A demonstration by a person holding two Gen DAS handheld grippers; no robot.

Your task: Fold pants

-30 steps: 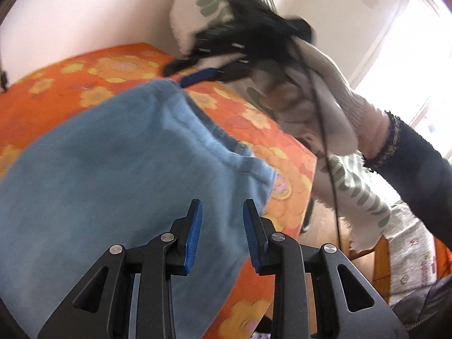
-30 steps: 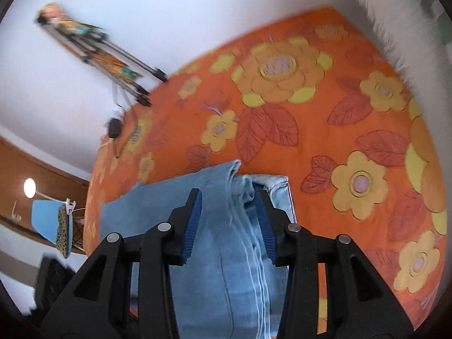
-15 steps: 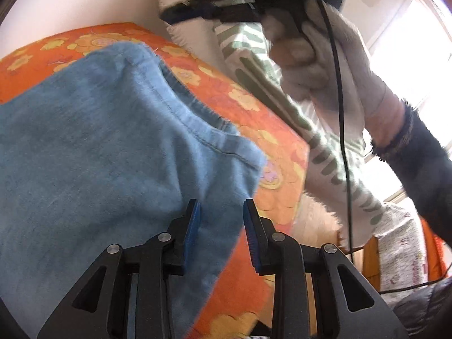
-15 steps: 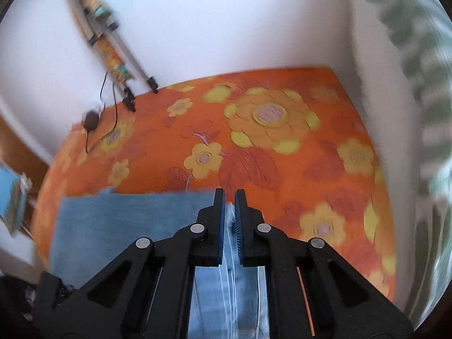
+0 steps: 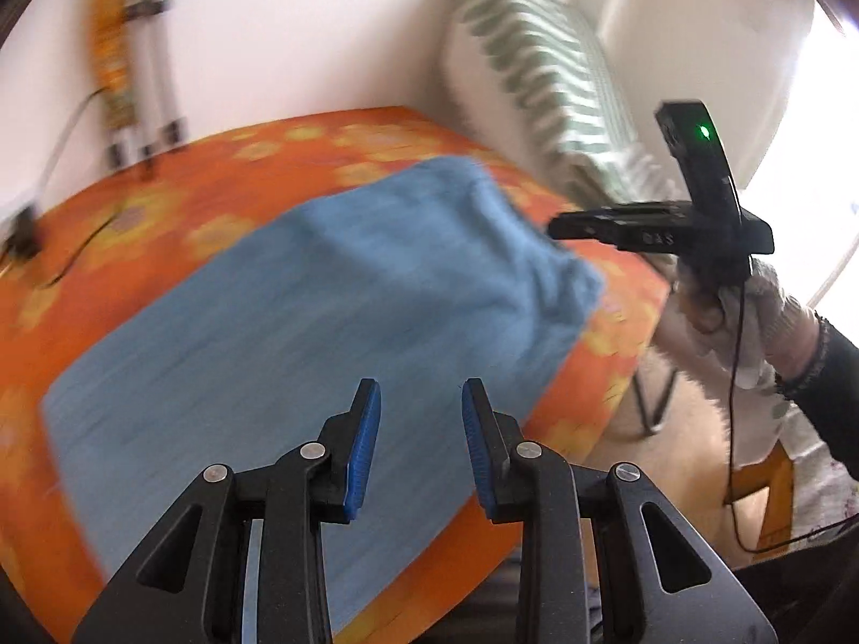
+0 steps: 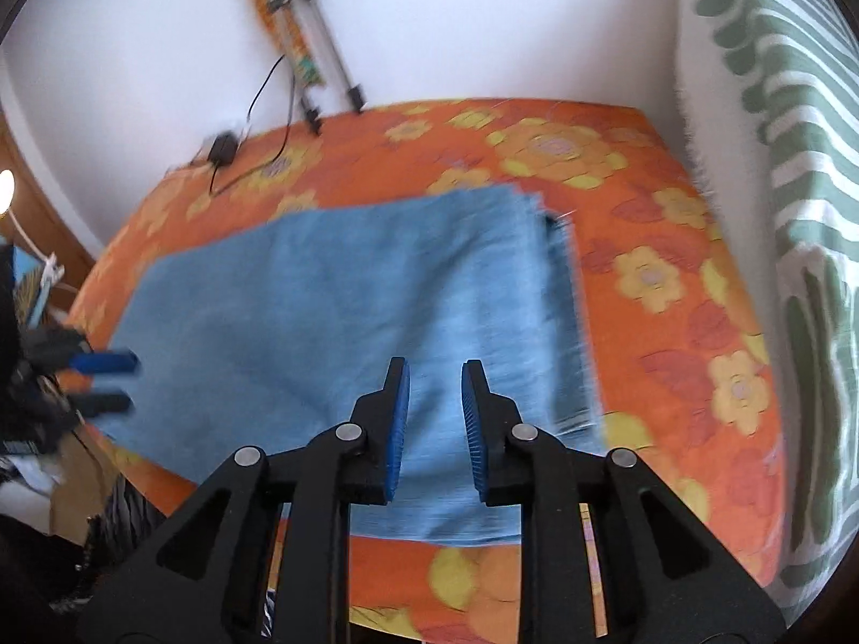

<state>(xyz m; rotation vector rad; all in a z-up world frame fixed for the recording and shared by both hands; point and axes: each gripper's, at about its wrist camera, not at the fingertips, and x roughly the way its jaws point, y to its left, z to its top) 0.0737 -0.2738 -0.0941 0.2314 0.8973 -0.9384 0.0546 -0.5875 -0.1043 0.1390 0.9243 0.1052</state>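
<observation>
Light blue pants (image 5: 322,311) lie folded into a flat rectangle on the orange flowered bedspread (image 5: 161,198). My left gripper (image 5: 421,392) hovers above their near edge, open, with nothing between its blue pads. In the right wrist view the pants (image 6: 349,290) fill the middle of the bedspread (image 6: 671,322). My right gripper (image 6: 436,370) hangs over them with its jaws opening and nothing between them. A gloved hand (image 5: 751,311) holds the right gripper (image 5: 558,226) beyond the pants' right corner. The left gripper (image 6: 121,382) shows at the pants' left edge.
A green-and-white striped pillow (image 6: 794,161) stands along the right side of the bed against the wall. A folded tripod (image 6: 317,53) leans on the far wall, with a black charger and cable (image 6: 223,147) lying near it. The bed's front edge drops off just below the pants.
Both grippers have drawn back and up from the pants. The right gripper let go of the cloth, shut, and now stands partly apart again. It has left the far corner for the right side.
</observation>
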